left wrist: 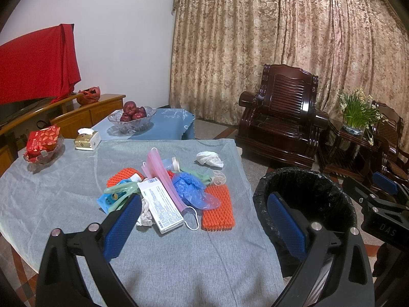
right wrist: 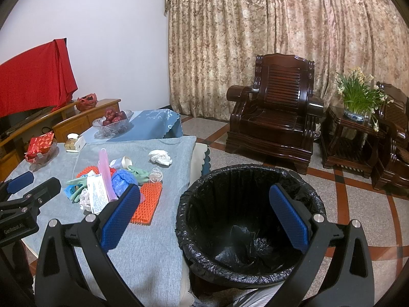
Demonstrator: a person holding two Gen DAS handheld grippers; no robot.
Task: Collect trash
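A heap of trash lies on the grey tablecloth (left wrist: 179, 250): a white printed box (left wrist: 161, 204), a pink face mask (left wrist: 161, 176), a blue plastic glove (left wrist: 191, 186), orange foam netting (left wrist: 217, 209), a green glove (left wrist: 122, 189), a small cup (left wrist: 171, 163) and a crumpled white tissue (left wrist: 209, 158). A bin with a black liner (right wrist: 245, 230) stands on the floor right of the table. My left gripper (left wrist: 204, 225) is open and empty, just short of the heap. My right gripper (right wrist: 204, 220) is open and empty, over the bin's near left rim.
At the table's back stand a glass bowl of apples (left wrist: 133, 120), a tissue box (left wrist: 87, 140) and a dish with a red packet (left wrist: 43, 145). A dark wooden armchair (left wrist: 281, 122) and a side table with a flower pot (left wrist: 358, 117) stand behind the bin.
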